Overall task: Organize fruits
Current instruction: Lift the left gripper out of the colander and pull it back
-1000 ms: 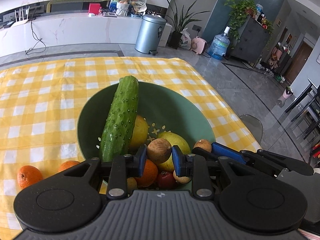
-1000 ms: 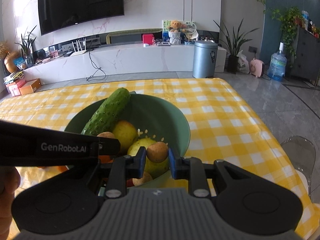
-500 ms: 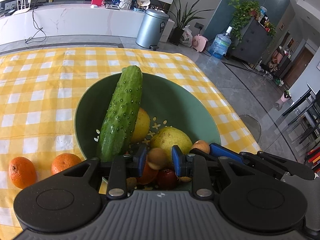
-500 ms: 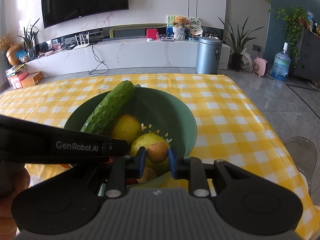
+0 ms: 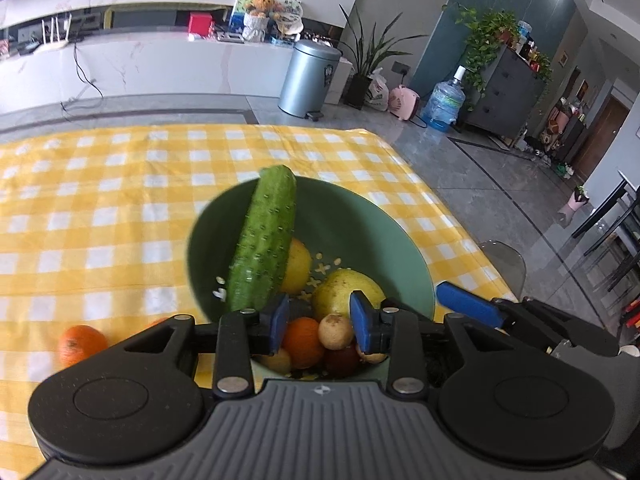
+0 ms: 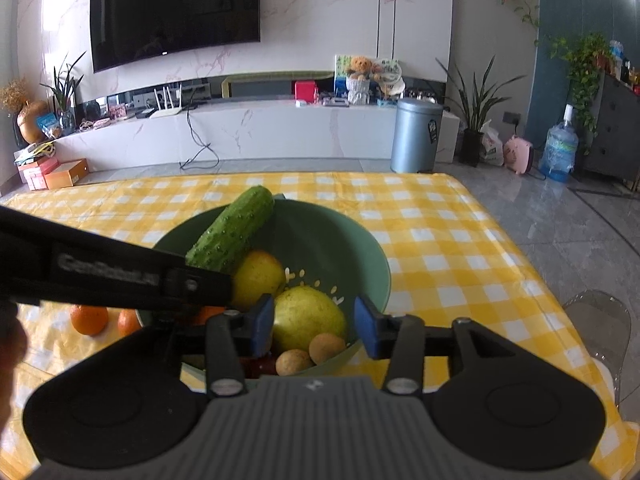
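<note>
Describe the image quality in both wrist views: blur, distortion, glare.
Left wrist view: the cucumber and the green bowl rim look motion-smeared, the room bends with fisheye curvature, ceiling lights glare at top right. Right wrist view: sharper overall; the lettering on the left gripper's arm crossing the frame is blurred, the television shows faint reflections, and the wall lines bow outward.

Marble wall (image 6: 320, 20), wall-mounted television (image 6: 172, 8), grey tiled floor (image 6: 580, 232), potted plants (image 6: 476, 120)

Pretty clearly someone's living room at home: big wall TV (image 6: 176, 20) above a marble media console (image 6: 248, 136) straight ahead of the grippers, houseplants (image 6: 476, 100), a teddy bear (image 6: 360, 68), and a checkered tablecloth (image 6: 440, 240) underneath.
</note>
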{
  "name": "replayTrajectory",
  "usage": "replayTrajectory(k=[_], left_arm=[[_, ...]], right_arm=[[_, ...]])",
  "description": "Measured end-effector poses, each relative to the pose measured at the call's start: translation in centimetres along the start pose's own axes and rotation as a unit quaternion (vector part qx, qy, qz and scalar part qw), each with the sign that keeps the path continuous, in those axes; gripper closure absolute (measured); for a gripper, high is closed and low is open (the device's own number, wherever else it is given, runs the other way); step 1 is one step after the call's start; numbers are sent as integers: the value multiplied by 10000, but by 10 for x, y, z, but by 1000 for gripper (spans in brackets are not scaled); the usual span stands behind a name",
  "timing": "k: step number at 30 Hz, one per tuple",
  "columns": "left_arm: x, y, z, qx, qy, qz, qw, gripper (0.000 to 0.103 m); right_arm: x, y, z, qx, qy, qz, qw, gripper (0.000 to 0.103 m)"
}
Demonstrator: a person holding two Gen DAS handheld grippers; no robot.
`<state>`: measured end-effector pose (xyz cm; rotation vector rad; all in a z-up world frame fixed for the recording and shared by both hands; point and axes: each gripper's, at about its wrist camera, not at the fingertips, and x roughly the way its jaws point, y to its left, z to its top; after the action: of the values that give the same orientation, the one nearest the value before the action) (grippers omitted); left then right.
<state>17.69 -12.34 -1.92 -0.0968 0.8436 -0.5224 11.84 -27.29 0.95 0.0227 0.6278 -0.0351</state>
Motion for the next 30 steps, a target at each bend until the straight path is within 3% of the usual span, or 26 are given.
replayTrajectory(k=[3,14,20,30], left_arm=[[-13,0,-2,128,-50,142,9998,61],[-59,11,-12,588,-310,726,9951,55],[-78,30,-16,583,-439,951,9928,54],[-92,66,-27,464,-439,1401,9881,54]], right_arm=[[-8,2,0,-13,-182,-91,9998,48],[-36,7,-5,881,-626,274,9938,39],[-45,37,-10,691,-780,535,9931,38],[-40,96,-20,14,-531,1030,9933,35]])
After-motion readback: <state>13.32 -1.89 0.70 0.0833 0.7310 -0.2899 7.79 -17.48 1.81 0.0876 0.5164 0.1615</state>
